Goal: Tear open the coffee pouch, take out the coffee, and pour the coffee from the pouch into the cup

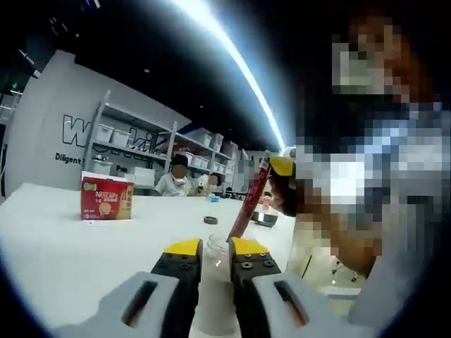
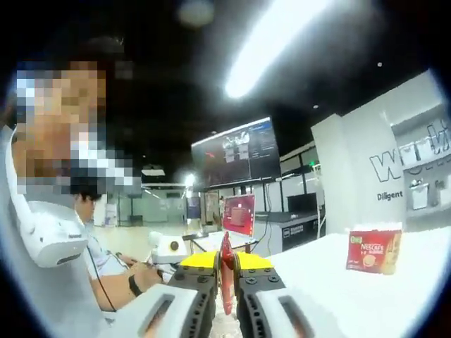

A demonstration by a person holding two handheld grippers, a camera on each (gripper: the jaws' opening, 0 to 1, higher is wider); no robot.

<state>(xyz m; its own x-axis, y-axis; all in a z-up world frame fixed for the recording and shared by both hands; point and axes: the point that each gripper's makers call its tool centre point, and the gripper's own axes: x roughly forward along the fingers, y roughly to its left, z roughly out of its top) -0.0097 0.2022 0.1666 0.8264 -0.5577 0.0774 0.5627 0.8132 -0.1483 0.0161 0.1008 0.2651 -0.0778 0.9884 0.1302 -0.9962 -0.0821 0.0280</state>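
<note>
Your left gripper (image 1: 215, 248) has its jaws drawn in on a clear plastic cup (image 1: 214, 282), which stands between the yellow-tipped fingers (image 1: 182, 247) and is clamped on both sides. Ahead of that gripper and slightly to its right, the red coffee pouch (image 1: 248, 202) hangs tilted, its lower end at the cup's rim. The pouch's upper end is held by your right gripper (image 1: 280, 169), which enters the left gripper view from the right. In the right gripper view, the jaws of that gripper are closed on the pouch (image 2: 225, 278), seen edge-on as a thin red strip between the two fingers (image 2: 199, 260). A red Nescafe box (image 1: 106, 198) stands on the white table (image 1: 63, 246), well ahead and to the left of your left gripper. A small dark ring (image 1: 210, 220) lies on the table just beyond the cup.
</note>
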